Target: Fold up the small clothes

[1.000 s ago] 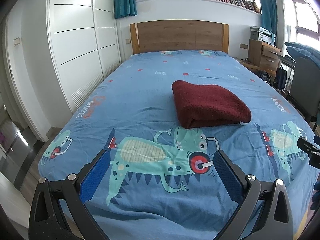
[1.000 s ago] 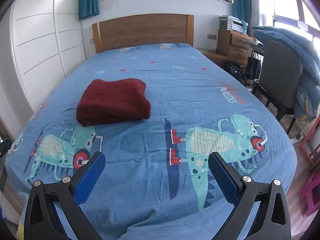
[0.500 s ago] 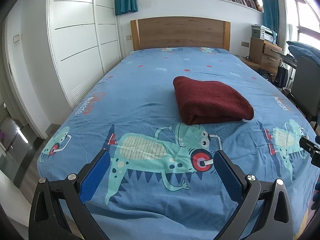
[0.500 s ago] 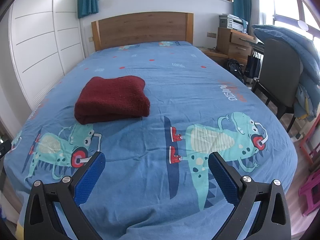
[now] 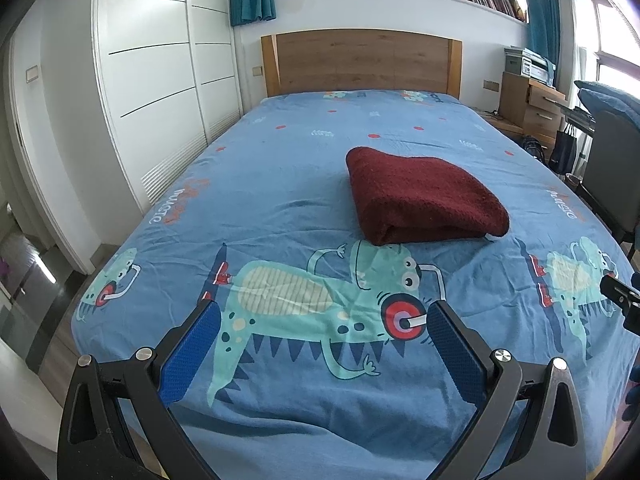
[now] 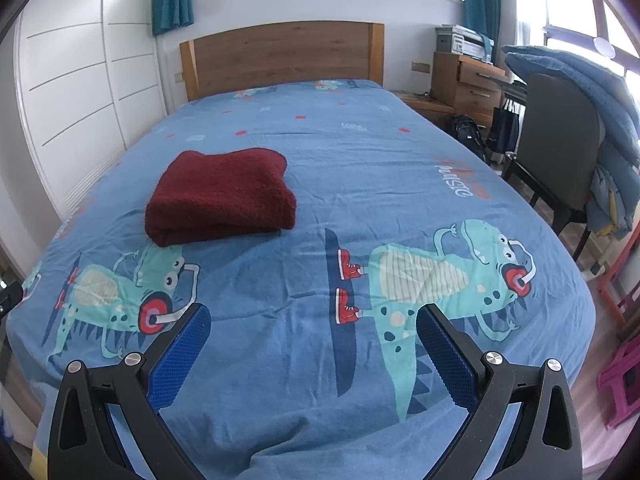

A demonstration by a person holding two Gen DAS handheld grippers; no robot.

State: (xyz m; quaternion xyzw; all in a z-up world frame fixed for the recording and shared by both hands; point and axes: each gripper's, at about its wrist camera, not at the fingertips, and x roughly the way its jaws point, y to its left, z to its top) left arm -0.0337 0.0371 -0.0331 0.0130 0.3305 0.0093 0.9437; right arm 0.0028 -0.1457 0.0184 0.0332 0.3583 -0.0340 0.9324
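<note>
A dark red fleecy garment (image 5: 420, 196) lies folded into a thick rectangle on the blue dinosaur-print bed sheet (image 5: 280, 184); a small white tag sticks out at its near right corner. In the right wrist view the same folded garment (image 6: 224, 196) sits left of centre. My left gripper (image 5: 320, 348) hangs open over the foot of the bed, well short of the garment, nothing between its blue pads. My right gripper (image 6: 314, 350) is open too, empty, with the garment ahead and to its left. The right gripper's edge (image 5: 622, 300) shows at the left view's right border.
A wooden headboard (image 5: 360, 62) stands at the far end, white wardrobe doors (image 5: 152, 80) on the left. On the right are a wooden drawer unit (image 6: 468, 80) and a dark chair (image 6: 560, 152) draped with blue bedding. A pink stool (image 6: 624, 380) stands on the floor.
Both grippers have drawn back and risen slightly, so the folded garment looks a little farther off. Both stay open, and the garment has not moved.
</note>
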